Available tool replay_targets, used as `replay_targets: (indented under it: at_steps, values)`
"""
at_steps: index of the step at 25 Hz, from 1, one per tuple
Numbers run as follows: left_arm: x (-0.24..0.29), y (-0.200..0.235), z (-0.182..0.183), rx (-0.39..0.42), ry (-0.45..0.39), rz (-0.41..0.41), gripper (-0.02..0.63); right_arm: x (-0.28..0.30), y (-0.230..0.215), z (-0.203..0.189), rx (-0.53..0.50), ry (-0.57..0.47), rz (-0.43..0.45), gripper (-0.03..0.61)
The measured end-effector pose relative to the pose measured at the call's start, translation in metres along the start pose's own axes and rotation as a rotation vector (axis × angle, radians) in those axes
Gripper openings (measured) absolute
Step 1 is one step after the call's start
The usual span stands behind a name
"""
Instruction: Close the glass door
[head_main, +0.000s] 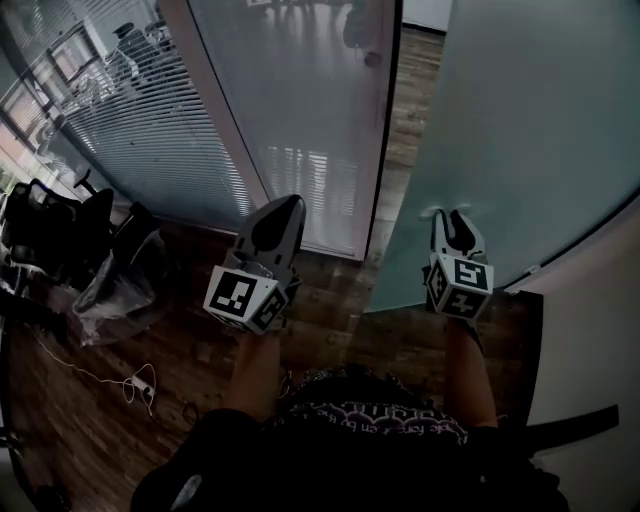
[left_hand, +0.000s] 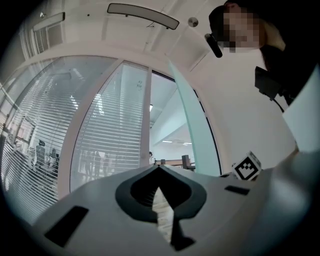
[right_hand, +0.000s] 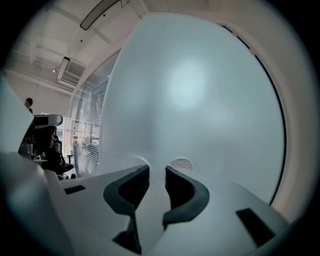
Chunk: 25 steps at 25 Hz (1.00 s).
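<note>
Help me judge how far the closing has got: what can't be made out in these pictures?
- Contact: whether the right gripper touches the glass door; in the head view its tips overlap the frosted pane.
- Hinge side of the door: cut off by the head view's right edge; the pane fills the right gripper view.
- Beyond the door: hidden by frosting.
- Dark heap by the blinds: head view, too dim.

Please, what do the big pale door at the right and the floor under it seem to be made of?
The door looks like frosted glass: pale blue-green and matte, it glows softly with light but nothing behind it shows through. The floor looks like dark wood planks, or perhaps wood-look laminate: long plank seams and brown grain are visible.
</note>
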<state>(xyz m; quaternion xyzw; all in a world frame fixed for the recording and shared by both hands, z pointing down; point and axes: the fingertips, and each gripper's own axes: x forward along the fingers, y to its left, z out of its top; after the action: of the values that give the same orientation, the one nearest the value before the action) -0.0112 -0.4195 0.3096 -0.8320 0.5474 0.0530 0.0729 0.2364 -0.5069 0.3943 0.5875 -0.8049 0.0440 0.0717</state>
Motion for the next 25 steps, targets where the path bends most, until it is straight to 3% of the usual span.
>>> replay_targets:
  at_steps: [13, 25]
  values:
    - [0.018, 0.037, -0.010, 0.005, 0.012, 0.051, 0.002, 0.061, 0.008, 0.016, -0.004, 0.006, 0.034, 0.099]
    - [0.086, 0.088, -0.021, -0.011, -0.005, -0.012, 0.002, 0.125, 0.003, 0.030, 0.013, -0.021, -0.015, 0.100]
